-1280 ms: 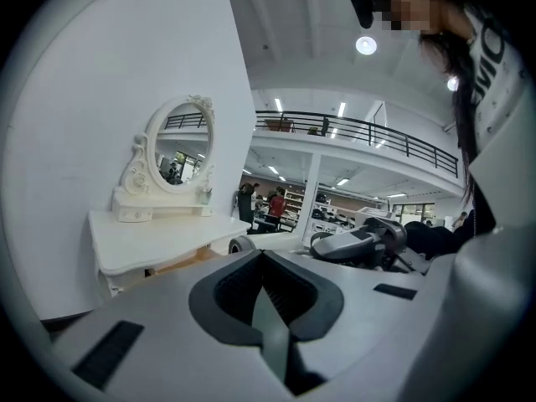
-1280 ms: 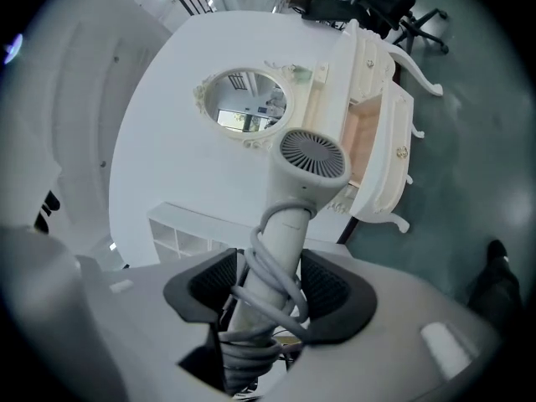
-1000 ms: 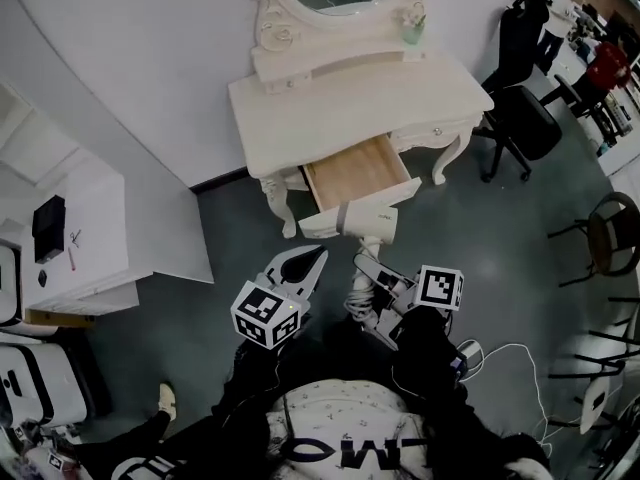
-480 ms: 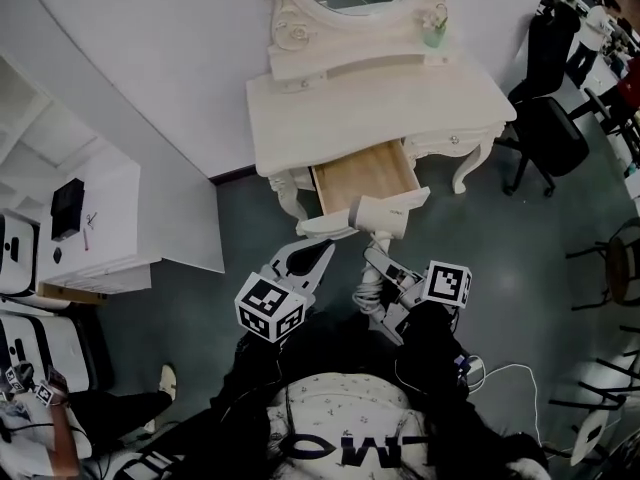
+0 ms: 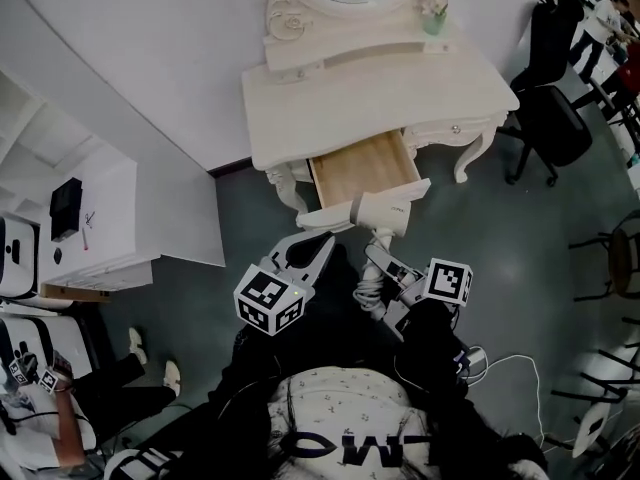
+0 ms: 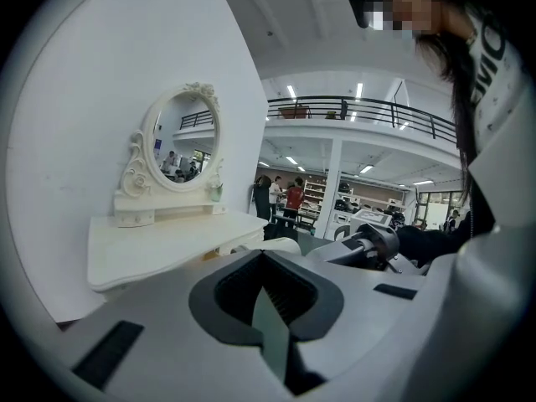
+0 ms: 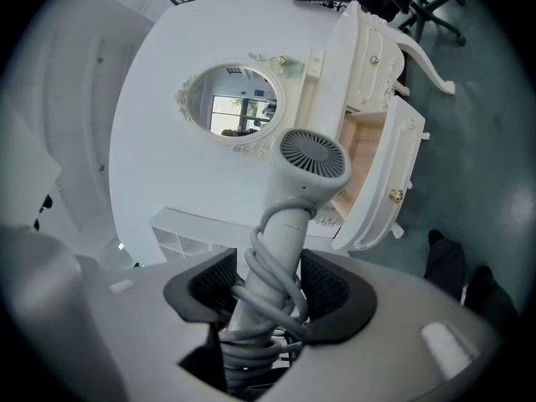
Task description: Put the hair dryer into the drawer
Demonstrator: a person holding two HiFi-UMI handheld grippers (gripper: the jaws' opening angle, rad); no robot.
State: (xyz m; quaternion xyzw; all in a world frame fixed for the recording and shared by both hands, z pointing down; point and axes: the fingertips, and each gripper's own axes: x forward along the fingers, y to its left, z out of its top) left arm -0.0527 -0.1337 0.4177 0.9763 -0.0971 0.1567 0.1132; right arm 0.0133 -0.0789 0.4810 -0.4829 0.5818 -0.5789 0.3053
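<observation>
The white hair dryer has its grey cord wound around the handle. My right gripper is shut on that handle. In the head view the dryer's head hangs at the front panel of the open wooden drawer of the white dressing table. The right gripper view looks along the handle between the pads of the right gripper, with the hair dryer rising in front of the drawer. My left gripper sits left of the dryer, short of the table. The left gripper is shut and holds nothing.
An oval mirror and a small green cup stand at the back of the table. A black office chair is to the right and a white shelf unit to the left. A person's feet and a white cable are on the floor.
Both grippers have moved a little forward towards the dressing table. The hair dryer stays in the right gripper's grip, its head now slightly further over the drawer front.
</observation>
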